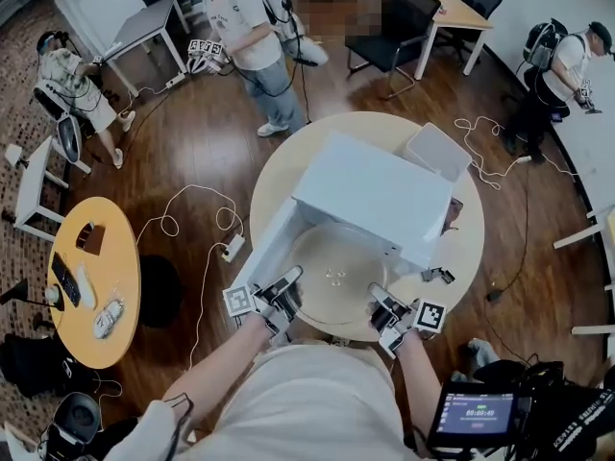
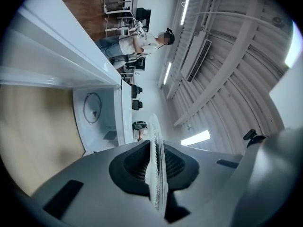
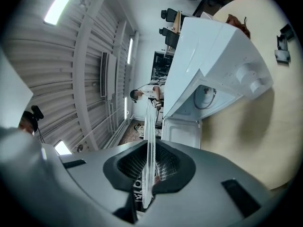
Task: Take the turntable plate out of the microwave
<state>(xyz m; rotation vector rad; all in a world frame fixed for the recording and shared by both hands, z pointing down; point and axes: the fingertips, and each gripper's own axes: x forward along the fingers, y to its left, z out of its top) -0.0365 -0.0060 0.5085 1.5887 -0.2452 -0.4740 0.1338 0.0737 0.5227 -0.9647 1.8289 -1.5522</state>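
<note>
Gripping turntable plate by near rim: left gripper clenched on near-left edge, right gripper clenched on near-right. Plate level, mostly out before microwave mouth, far rim toward cavity; both hands equally near.

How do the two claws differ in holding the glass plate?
The left claw pinches the plate at its near-left rim; the right claw pinches its near-right rim. The left claw's marker cube sits to its left, the right claw's to its right. Both are shut on the plate.
</note>
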